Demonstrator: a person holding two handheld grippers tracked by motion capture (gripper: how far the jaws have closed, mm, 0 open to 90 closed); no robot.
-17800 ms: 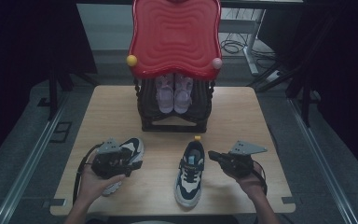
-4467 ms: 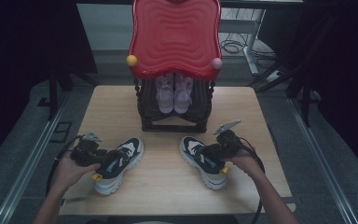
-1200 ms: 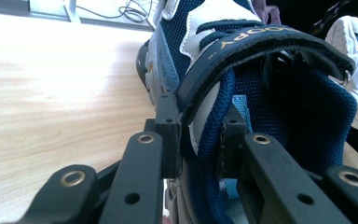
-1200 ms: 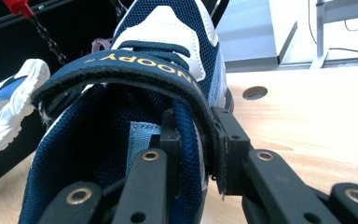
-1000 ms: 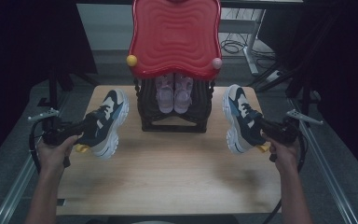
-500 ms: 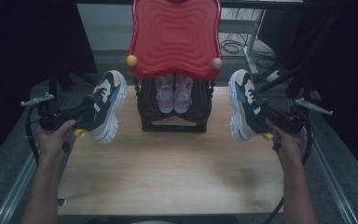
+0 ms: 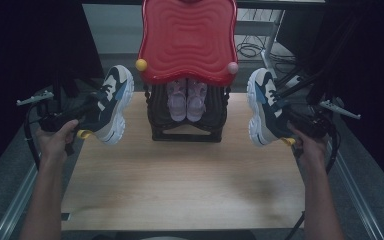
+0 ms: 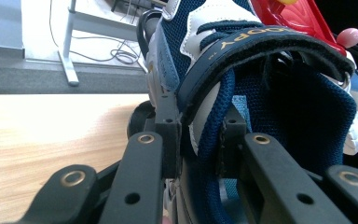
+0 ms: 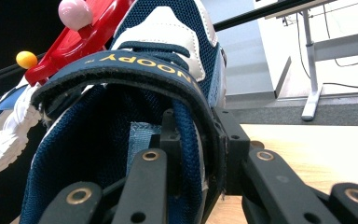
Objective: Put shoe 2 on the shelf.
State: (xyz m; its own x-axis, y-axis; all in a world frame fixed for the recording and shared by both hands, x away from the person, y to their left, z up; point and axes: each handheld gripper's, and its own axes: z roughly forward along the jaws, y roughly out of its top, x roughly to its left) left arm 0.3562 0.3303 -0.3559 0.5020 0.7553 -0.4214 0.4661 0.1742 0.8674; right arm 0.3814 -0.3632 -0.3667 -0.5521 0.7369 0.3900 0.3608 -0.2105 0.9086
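Navy sneaker collars (image 8: 205,135) hiding finger pads

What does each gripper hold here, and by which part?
The left gripper pinches the left sneaker by its collar wall; the right gripper pinches the right sneaker likewise.

red rack (image 7: 187,42) blocks table's (image 7: 180,180) far middle; near boards lie open

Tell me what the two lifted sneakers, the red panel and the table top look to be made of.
Left sneaker: navy woven mesh, visible weave, with smooth white leather-like overlays.
Right sneaker: same mesh, and a matte strap with printed gold letters.
Red panel: glossy, rippled, likely moulded plastic.
Table top: pale wood grain, perhaps laminate.
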